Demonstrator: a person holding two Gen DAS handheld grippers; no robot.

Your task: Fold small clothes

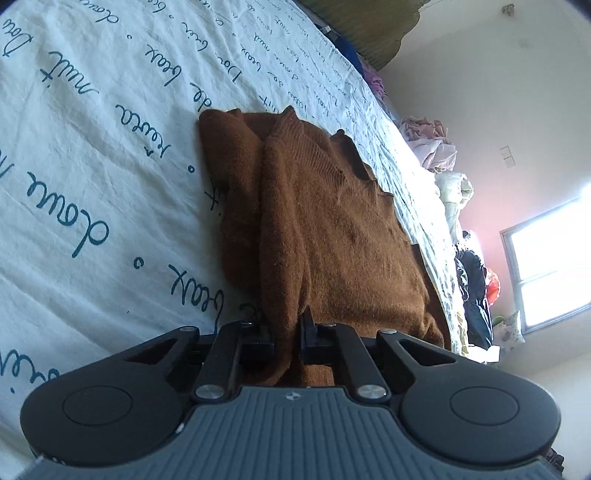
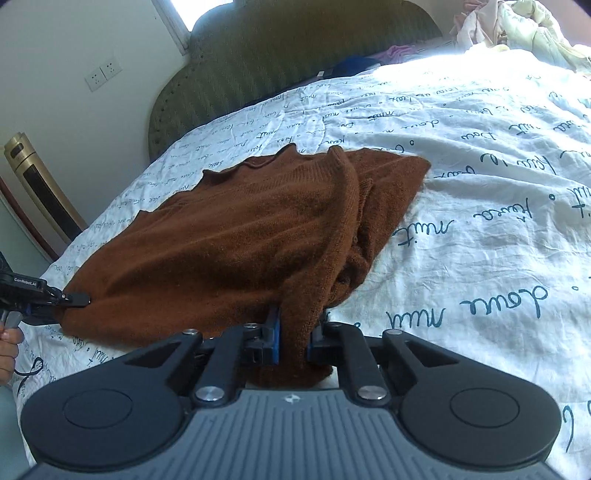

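Note:
A brown knitted sweater (image 1: 325, 229) lies partly folded on the white bedsheet (image 1: 92, 166) with blue handwriting. My left gripper (image 1: 286, 332) is shut on the sweater's near edge, a fold of brown knit pinched between its black fingers. In the right wrist view the same sweater (image 2: 221, 236) spreads across the sheet (image 2: 480, 221), and my right gripper (image 2: 295, 332) is shut on its near corner, the cloth squeezed between blue-padded fingers. The left gripper (image 2: 74, 299) shows at the far left of that view, clamped on the sweater's other corner, with a hand (image 2: 9, 347) below it.
A green padded headboard (image 2: 280, 62) stands at the far end of the bed. Piles of loose clothes (image 1: 439, 147) lie along the bed's far side, and more (image 2: 517, 26) are heaped at the top right. A gold tower appliance (image 2: 40, 192) stands by the wall, and a window (image 1: 550, 266) is bright.

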